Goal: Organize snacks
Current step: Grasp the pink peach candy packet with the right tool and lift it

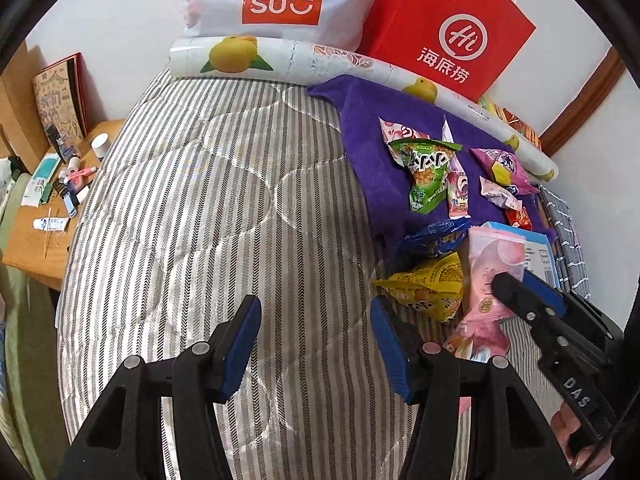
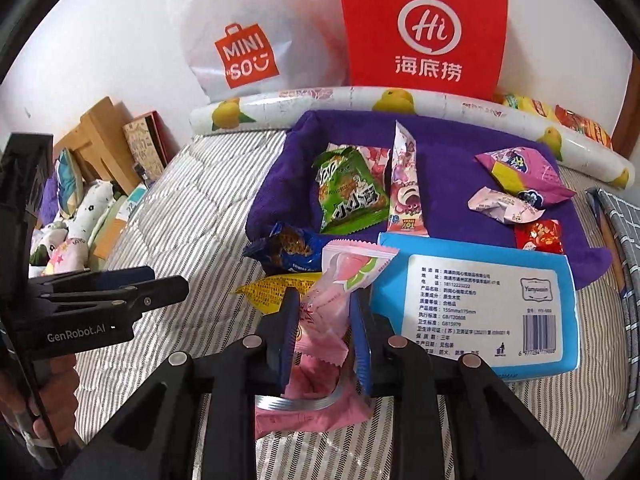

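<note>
Snack packets lie on a purple towel (image 2: 448, 168) on the striped bed: a green packet (image 2: 348, 200), a tall pink packet (image 2: 404, 188), a pink-yellow packet (image 2: 524, 172) and small wrapped sweets (image 2: 502, 204). A blue packet (image 2: 288, 250) and a yellow packet (image 2: 276, 286) lie at the towel's near edge. My right gripper (image 2: 326, 336) is shut on a pink peach snack packet (image 2: 340, 280); in the left wrist view it (image 1: 520, 292) grips that packet (image 1: 492, 272). My left gripper (image 1: 316, 340) is open and empty over the bare striped mattress (image 1: 208, 200).
A blue tissue pack (image 2: 480, 300) lies right of the pink packet. A Miniso bag (image 2: 256, 40), a red Haidilao bag (image 2: 424, 24) and a rolled orange-print mat (image 2: 400, 100) stand along the wall. A cluttered wooden side table (image 1: 28, 240) is left of the bed.
</note>
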Tool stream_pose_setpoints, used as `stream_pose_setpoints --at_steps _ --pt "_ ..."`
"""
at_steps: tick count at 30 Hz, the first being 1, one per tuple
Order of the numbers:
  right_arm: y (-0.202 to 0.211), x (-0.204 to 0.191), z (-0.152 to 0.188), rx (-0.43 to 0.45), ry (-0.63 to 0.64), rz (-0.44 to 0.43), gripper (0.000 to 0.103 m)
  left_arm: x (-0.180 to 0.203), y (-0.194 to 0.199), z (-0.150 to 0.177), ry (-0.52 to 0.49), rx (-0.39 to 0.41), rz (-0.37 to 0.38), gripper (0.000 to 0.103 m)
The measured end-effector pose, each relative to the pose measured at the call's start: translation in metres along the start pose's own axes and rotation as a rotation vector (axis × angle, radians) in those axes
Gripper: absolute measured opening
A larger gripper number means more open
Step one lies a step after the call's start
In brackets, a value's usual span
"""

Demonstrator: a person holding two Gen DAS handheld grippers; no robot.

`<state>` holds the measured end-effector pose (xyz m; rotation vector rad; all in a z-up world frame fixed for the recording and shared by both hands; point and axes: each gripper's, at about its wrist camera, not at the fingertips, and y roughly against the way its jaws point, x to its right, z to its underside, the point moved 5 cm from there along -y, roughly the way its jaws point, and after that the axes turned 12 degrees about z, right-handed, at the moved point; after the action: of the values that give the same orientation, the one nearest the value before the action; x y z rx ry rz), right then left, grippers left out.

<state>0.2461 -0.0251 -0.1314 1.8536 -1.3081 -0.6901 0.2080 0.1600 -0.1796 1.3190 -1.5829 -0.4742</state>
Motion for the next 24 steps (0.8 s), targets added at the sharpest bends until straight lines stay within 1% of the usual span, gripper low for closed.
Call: stream_pose_setpoints --at_steps 2,4,6,12,18,24 --pt "0.009 0.002 -0.002 0.019 -0.008 -0.013 0.025 0.001 0.004 0.001 0.01 0.016 0.007 0.054" --pt "0.018 0.006 -0.003 0.036 -0.015 -0.025 0.025 0.005 0.011 0.001 0.013 0.049 0.036 0.054" --pt "0.031 0.012 -0.003 0.054 -0.027 -0.045 0.025 0.009 0.014 0.002 0.008 0.067 0.049 0.054" --pt "0.064 0.042 0.011 0.095 -0.046 -0.057 0.025 0.032 0.014 0.008 -0.012 0.071 0.063 0.054" --pt "0.083 0.081 0.042 0.078 -0.058 -0.063 0.025 0.058 0.005 0.021 -0.027 0.064 0.092 0.054" --pt "0.08 0.12 0.08 0.031 -0.091 -0.075 0.025 0.076 -0.006 0.032 -0.015 0.053 0.118 0.054"
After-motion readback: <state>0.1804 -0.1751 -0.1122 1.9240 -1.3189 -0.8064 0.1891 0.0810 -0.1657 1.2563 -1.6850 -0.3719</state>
